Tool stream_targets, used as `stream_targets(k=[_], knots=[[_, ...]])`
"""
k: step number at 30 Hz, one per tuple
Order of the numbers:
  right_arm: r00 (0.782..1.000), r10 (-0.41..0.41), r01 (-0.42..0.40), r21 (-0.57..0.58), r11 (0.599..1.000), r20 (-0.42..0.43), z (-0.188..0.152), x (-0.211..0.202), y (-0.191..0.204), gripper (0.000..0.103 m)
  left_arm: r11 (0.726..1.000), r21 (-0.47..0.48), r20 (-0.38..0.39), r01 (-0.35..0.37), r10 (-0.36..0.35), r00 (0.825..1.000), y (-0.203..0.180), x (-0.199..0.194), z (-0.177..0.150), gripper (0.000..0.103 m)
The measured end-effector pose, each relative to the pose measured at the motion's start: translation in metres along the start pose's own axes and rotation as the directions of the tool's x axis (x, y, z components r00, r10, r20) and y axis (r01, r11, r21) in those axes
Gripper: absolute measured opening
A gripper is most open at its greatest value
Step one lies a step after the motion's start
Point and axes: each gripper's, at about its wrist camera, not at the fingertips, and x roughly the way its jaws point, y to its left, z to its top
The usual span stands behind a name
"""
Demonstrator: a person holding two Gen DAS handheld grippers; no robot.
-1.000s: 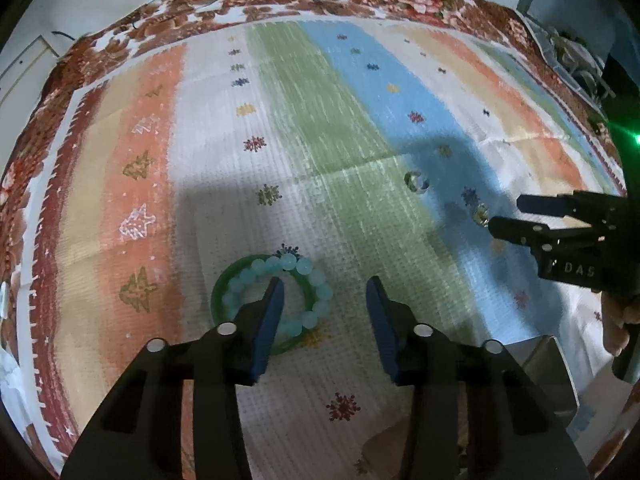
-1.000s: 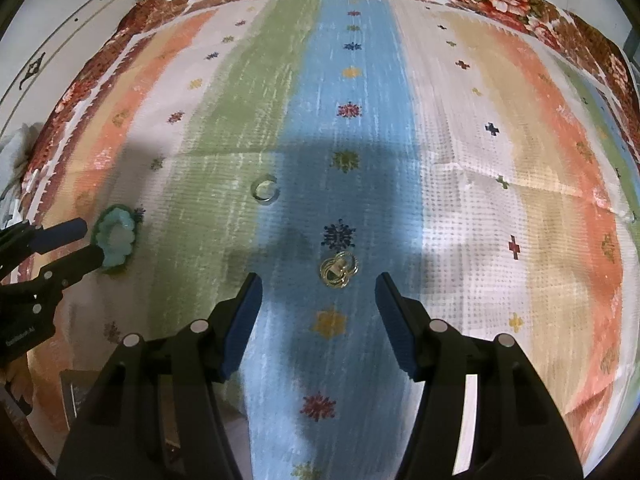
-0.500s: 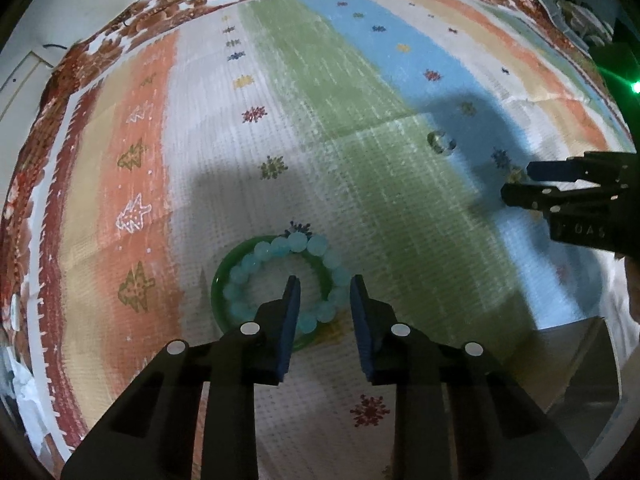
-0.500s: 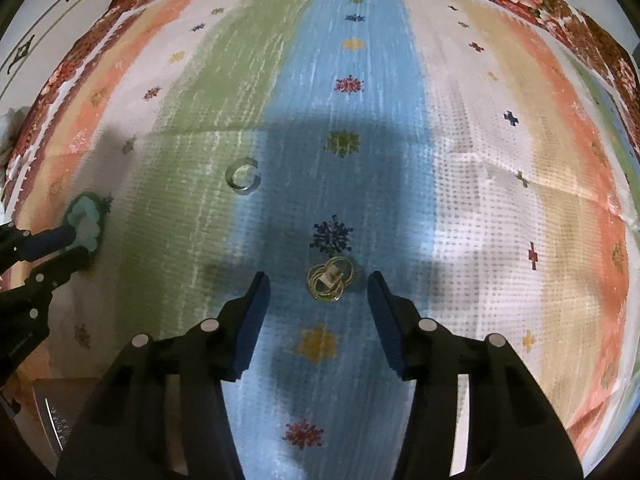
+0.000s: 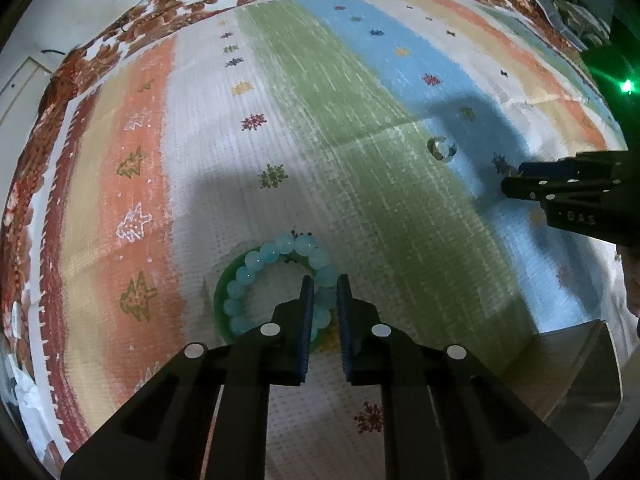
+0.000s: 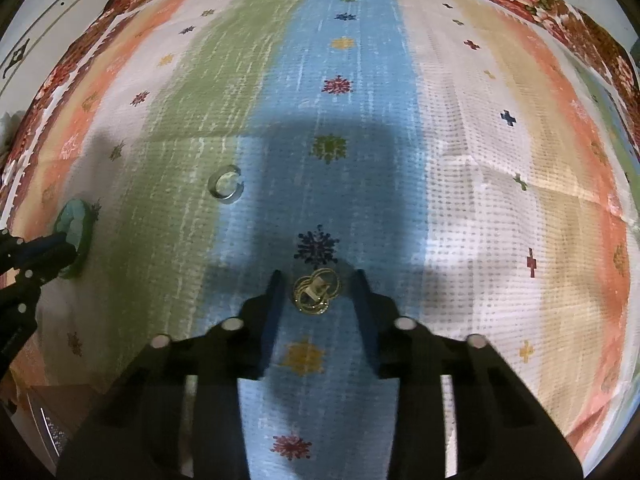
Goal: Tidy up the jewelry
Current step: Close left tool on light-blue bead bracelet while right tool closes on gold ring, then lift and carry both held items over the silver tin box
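A striped cloth (image 6: pixel 460 128) with a floral border covers the surface. On it lie a bead bracelet (image 5: pixel 276 252) on a green bangle (image 5: pixel 219 300), a silver ring (image 6: pixel 225 185) and gold rings (image 6: pixel 316 290) nearer right

Striped cloth (image 5: pixel 280 128) lying bare across the upper half of both frames, silver ring (image 6: pixel 225 184) sitting left of centre in the right view, other tongs (image 5: pixel 516 178) reaching in at right edge, grey box (image 5: pixel 580 368) blocking the lower right corner.

Dim light, broad dark shadows mid-cloth, fisheye bending, green glare spot.
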Motion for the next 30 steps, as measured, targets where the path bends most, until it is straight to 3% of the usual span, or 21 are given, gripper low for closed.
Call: stream_targets(k=[3,30], knots=[[1.0,0.013,-0.013,-0.006,1.0,0.002,-0.001,-0.001,0.0,0.018,1.0,-0.01,0.01,0.008,-0.008,1.0,0.002,-0.003,0.001,0.011],[0.997,0.049,-0.048,-0.026,0.999,0.063,-0.004,-0.03,0.011,0.018,0.998,-0.051,0.063,0.039,-0.036,0.997,0.009,-0.024,0.005,0.011]])
